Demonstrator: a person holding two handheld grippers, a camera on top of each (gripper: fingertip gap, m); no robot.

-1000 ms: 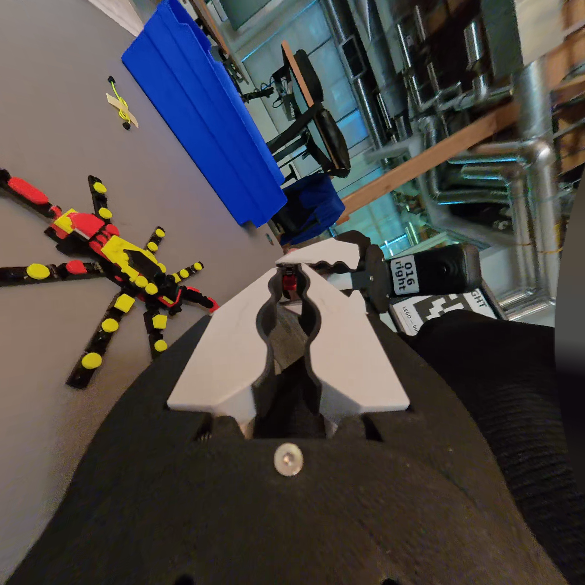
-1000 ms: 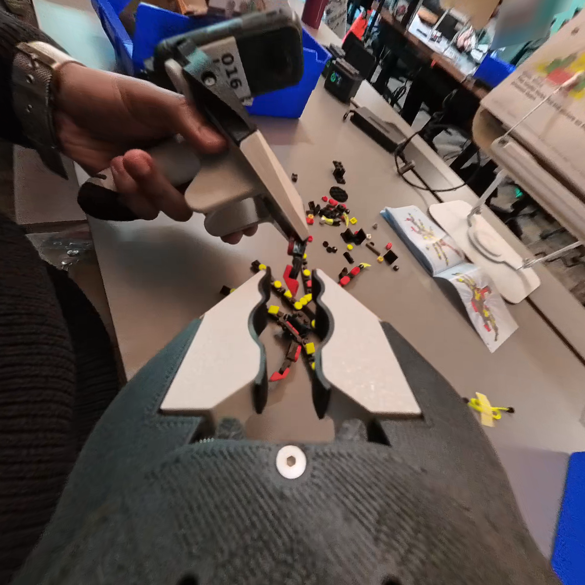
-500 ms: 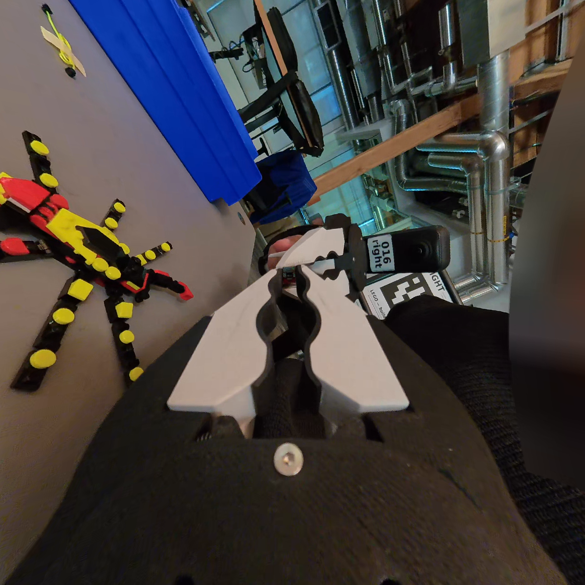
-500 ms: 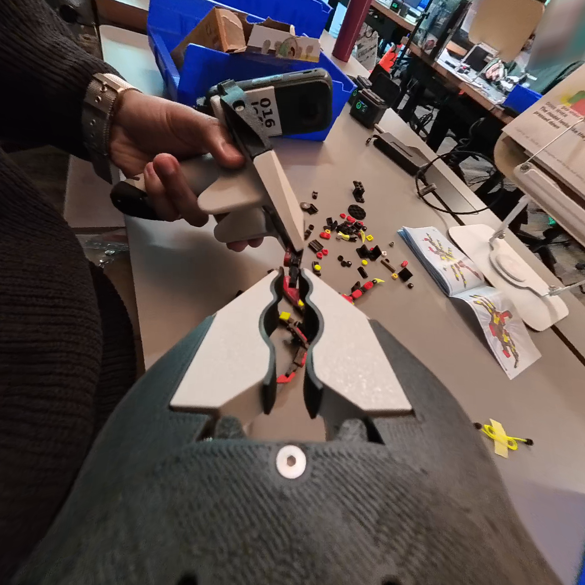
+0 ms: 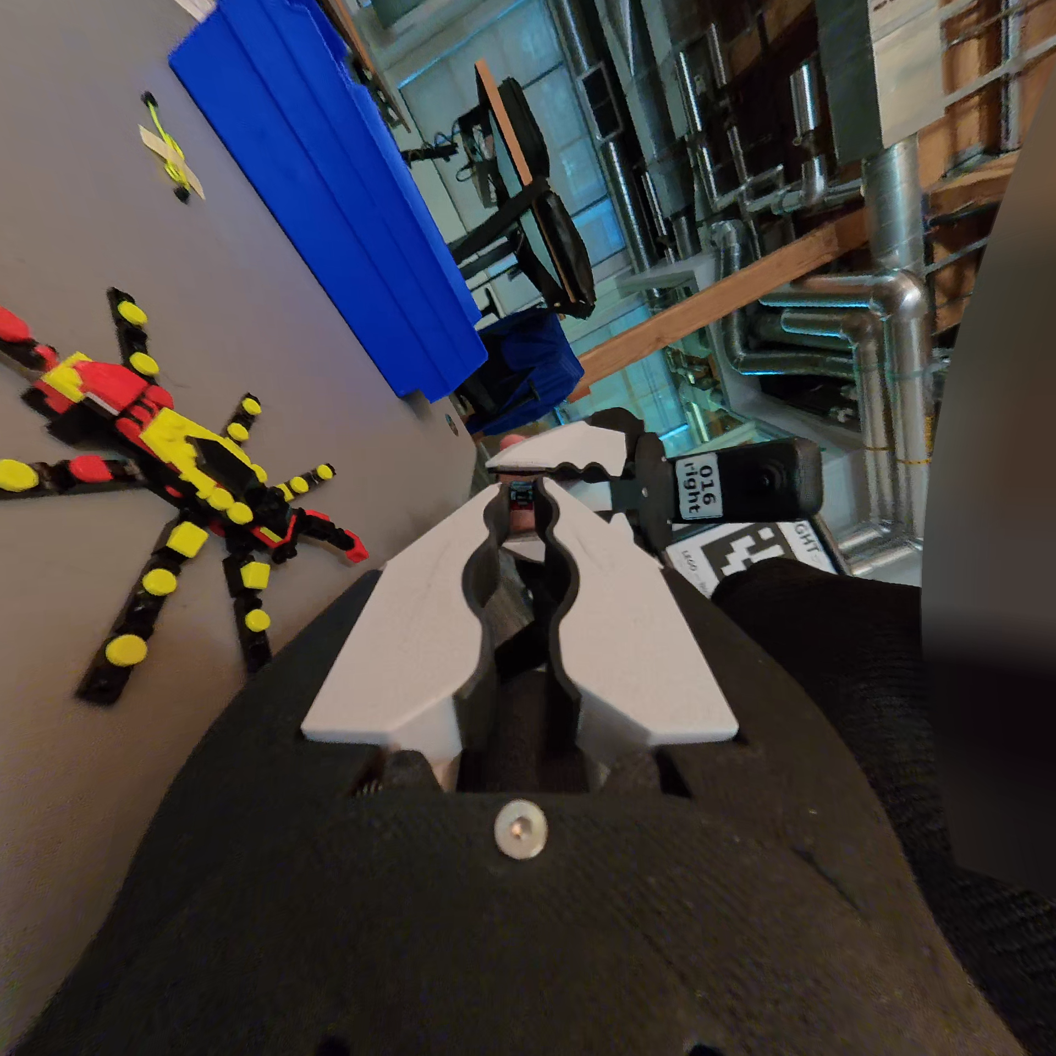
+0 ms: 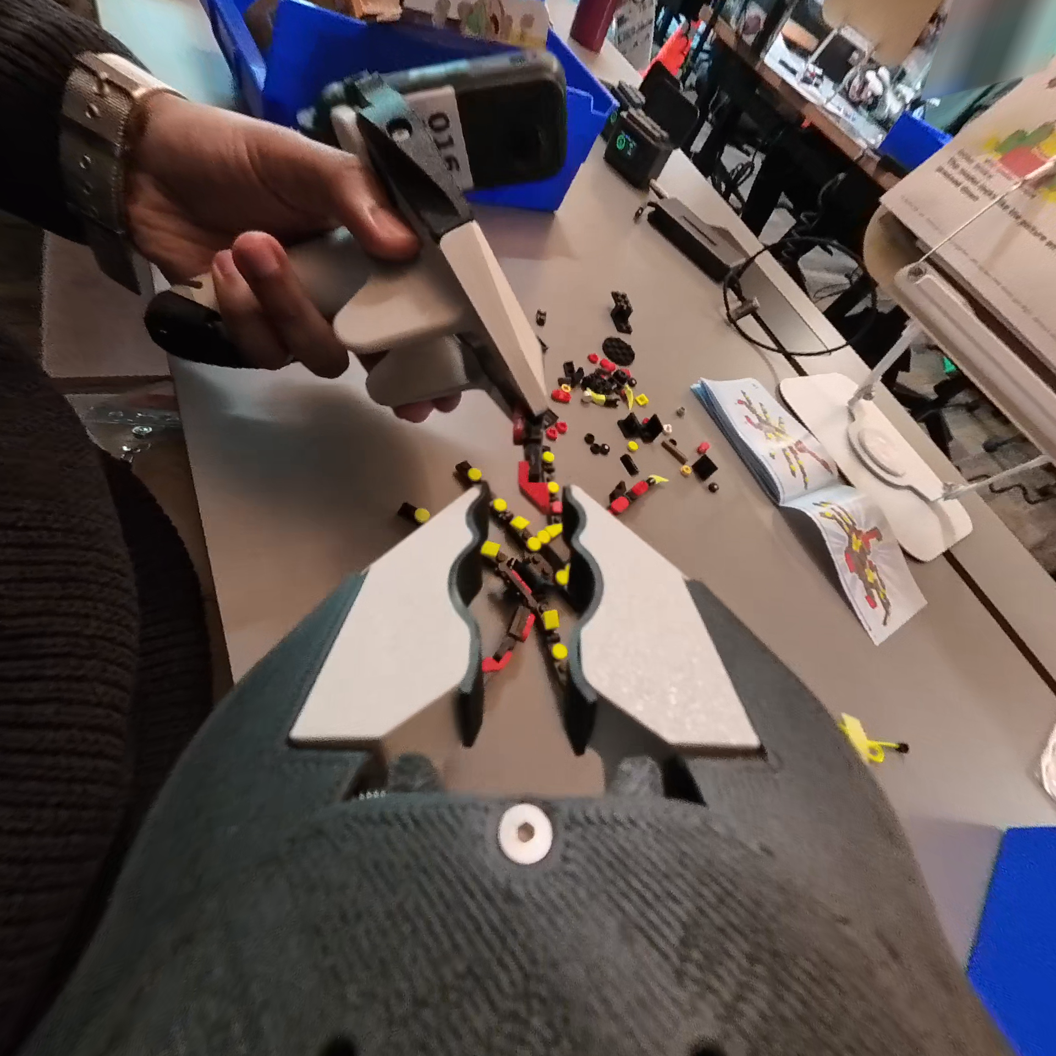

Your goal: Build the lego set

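Observation:
My left gripper (image 5: 521, 488) is shut on a small black and red brick piece (image 5: 521, 498) and holds it in the air. In the right wrist view a hand holds this gripper (image 6: 534, 412), with the piece (image 6: 521, 426) at its tip above the table. My right gripper (image 6: 524, 494) is open and empty. Its fingertips hover over a black, red and yellow spider-like brick model (image 6: 531, 571) lying on the grey table (image 6: 320, 457). In the left wrist view the right gripper (image 5: 494, 467) sits just beyond my left fingertips, and the model (image 5: 188, 457) lies to the left.
Loose small bricks (image 6: 611, 388) are scattered behind the model. An open instruction booklet (image 6: 800, 480) and a white stand base (image 6: 880, 457) lie to the right. Blue bins (image 6: 560, 166) (image 5: 320, 188) stand at the table's ends. A yellow taped marker (image 6: 863, 740) lies near the right.
My right gripper's fingers narrowed close to the piece in my left gripper, then widened again and drew back a little. My left gripper has stayed shut on the piece.

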